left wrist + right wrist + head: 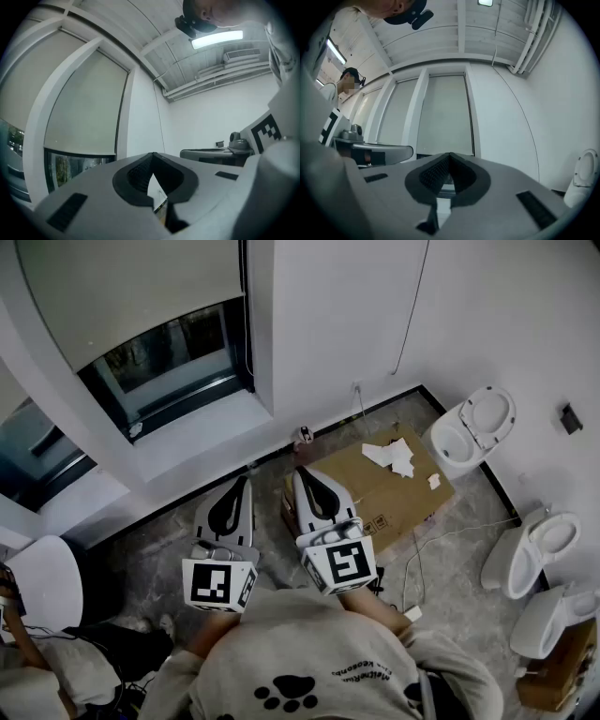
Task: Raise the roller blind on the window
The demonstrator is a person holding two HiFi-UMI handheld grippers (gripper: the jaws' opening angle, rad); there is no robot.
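Facing one roller blind (pixel 122 287); left gripper (pixel 241 484), right gripper (pixel 303 474), both closed.

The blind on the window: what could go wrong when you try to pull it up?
The dark cord beside the roller blind is thin and hugs the frame, so the left gripper or right gripper, both shut now, might miss it or slip. The cardboard and cable on the floor could trip a step closer.
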